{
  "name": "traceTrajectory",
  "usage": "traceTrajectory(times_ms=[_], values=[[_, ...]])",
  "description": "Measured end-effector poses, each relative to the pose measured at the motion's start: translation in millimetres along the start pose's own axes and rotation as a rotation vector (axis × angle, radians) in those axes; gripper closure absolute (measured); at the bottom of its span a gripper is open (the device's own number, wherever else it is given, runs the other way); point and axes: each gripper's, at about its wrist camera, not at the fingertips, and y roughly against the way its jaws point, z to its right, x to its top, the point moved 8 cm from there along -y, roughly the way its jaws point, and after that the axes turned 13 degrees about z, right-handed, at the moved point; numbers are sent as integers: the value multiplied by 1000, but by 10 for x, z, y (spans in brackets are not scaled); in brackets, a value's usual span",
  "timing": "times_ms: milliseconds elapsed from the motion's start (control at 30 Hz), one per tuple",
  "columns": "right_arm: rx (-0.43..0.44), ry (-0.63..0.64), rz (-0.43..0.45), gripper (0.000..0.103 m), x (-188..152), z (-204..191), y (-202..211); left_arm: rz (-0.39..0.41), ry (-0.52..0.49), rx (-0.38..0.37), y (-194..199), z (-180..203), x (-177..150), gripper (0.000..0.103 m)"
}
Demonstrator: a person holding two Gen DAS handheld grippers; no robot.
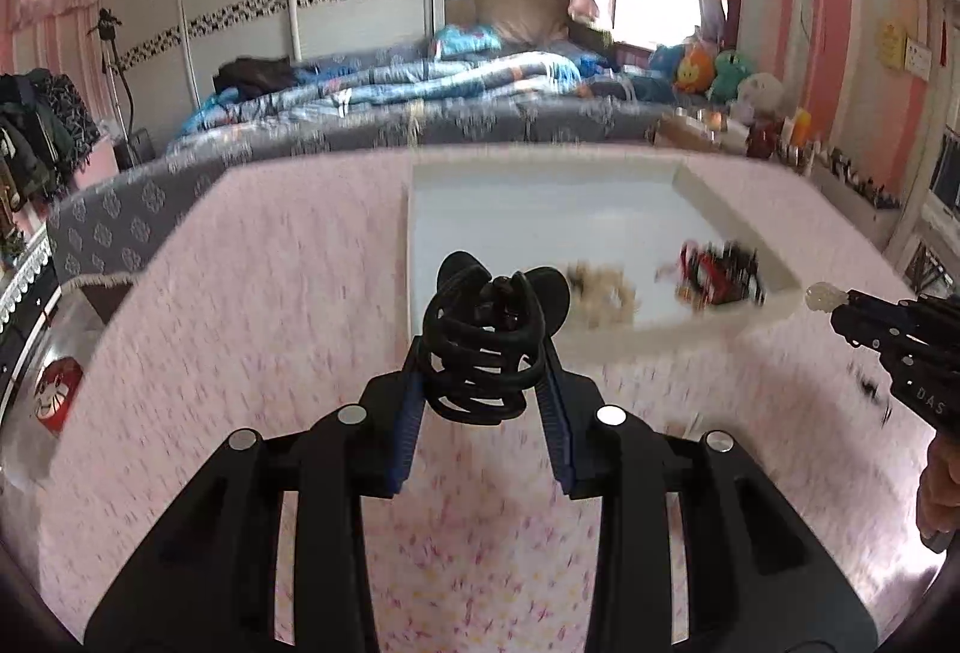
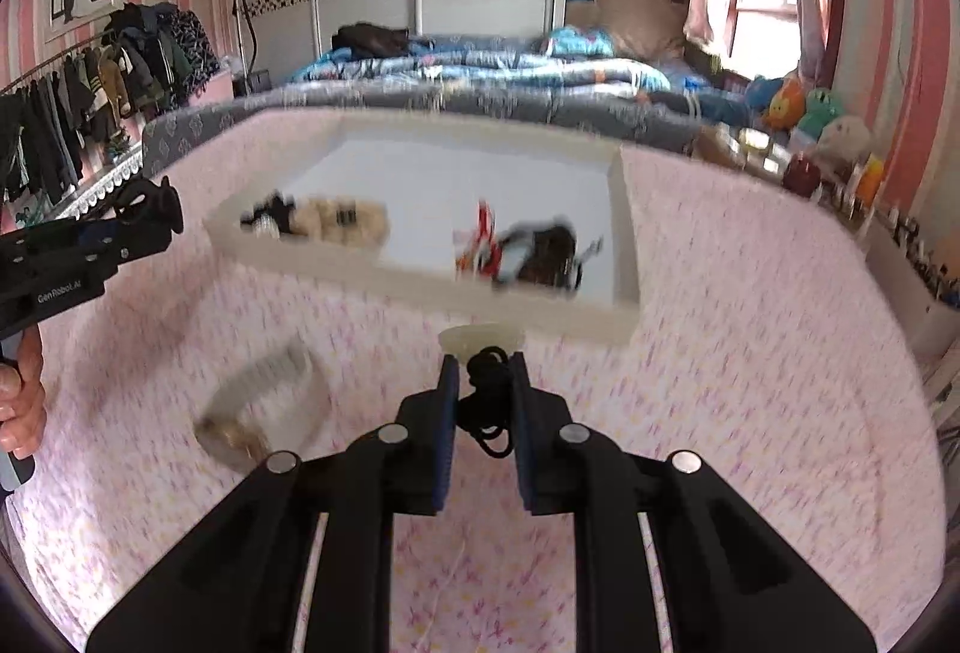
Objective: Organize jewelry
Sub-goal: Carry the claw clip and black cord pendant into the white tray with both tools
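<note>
Two grippers are in use above a table with a pink patterned cloth (image 1: 252, 293). The left gripper (image 1: 480, 353) has its jaws clamped on a black hair claw (image 1: 480, 347), which sits between the blue pads with its rounded handles pointing away from the camera, raised clear of the cloth. The right gripper (image 2: 485, 377) has its jaws narrow and pinched on a black elastic hair tie (image 2: 489, 401); a pale translucent ornament (image 2: 482, 338) on the tie projects just past the fingertips.

A shallow white tray (image 2: 420, 287) lies on the cloth beyond both grippers. Inside it, at the near edge, are a cream fluffy scrunchie (image 2: 342, 224) with a small black item beside it, and a separate pile of red, black and brown accessories (image 2: 528, 251); blur hides their detail. A clear hair comb or clip (image 2: 264, 401) lies on the cloth outside the tray, near the right gripper. A bed with a blue quilt (image 1: 420, 83) stands behind the table.
</note>
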Motion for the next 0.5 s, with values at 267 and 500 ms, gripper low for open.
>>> traceTrajectory(times_ms=[267,500], values=[[-18,-16,93,86,587,99,-64,79,-19,13,-43,74,493,69],[-23,-62,128,86,860,219,-275,84,-19,37,-317,71,599,69]])
